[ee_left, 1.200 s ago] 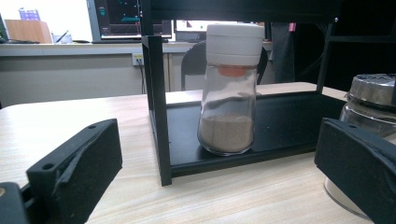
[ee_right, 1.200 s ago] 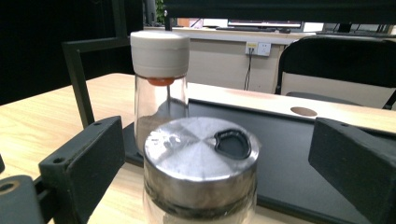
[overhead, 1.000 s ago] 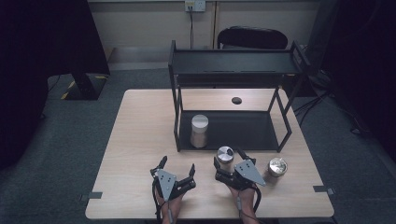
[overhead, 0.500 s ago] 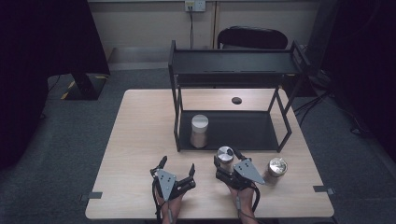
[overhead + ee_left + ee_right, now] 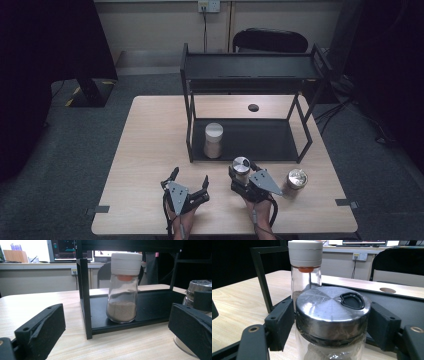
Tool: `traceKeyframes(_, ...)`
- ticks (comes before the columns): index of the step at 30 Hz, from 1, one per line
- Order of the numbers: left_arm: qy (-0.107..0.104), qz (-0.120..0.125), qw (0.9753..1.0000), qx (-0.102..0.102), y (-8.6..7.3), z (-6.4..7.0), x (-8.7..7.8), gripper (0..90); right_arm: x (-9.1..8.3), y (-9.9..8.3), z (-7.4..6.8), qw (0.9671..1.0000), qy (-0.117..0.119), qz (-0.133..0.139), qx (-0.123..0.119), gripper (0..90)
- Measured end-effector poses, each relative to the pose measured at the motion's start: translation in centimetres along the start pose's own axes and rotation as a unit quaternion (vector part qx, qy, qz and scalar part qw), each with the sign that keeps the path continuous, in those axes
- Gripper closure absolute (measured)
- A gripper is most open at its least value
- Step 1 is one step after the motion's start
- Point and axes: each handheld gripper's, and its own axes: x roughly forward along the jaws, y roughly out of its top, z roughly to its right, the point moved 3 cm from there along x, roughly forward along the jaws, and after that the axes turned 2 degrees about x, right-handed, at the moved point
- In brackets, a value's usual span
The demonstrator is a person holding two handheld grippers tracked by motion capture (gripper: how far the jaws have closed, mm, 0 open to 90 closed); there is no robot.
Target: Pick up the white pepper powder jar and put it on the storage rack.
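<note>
The right gripper (image 5: 241, 176) jaws are clamped on the steel-lidded glass jar (image 5: 332, 315); smooth glass may slip; left gripper (image 5: 189, 183) jaws apart

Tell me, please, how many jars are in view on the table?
3: a white-lidded jar on the rack's lower shelf, a metal-lidded jar between the right gripper's jaws, another just right of it.

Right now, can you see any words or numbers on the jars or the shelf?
No readable text anywhere.
Steel-lidded jar between the right tool's jaws: no label.
White-capped jar on the black rack: no label.
Monitor behind, in the left gripper view: coloured marks too small and blurred to read.
</note>
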Motion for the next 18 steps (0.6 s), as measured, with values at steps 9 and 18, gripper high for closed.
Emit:
traceKeyframes(9,0.001,0.0,1.0,0.0,0.01,0.02,0.0,0.7,-0.07,0.08,0.34,1.0,0.003,-0.001,0.005,32.1)
traceKeyframes(18,0.001,0.0,1.0,0.0,0.01,0.03,0.01,0.9,-0.08,0.32,0.33,1.0,0.003,-0.004,0.005,33.0)
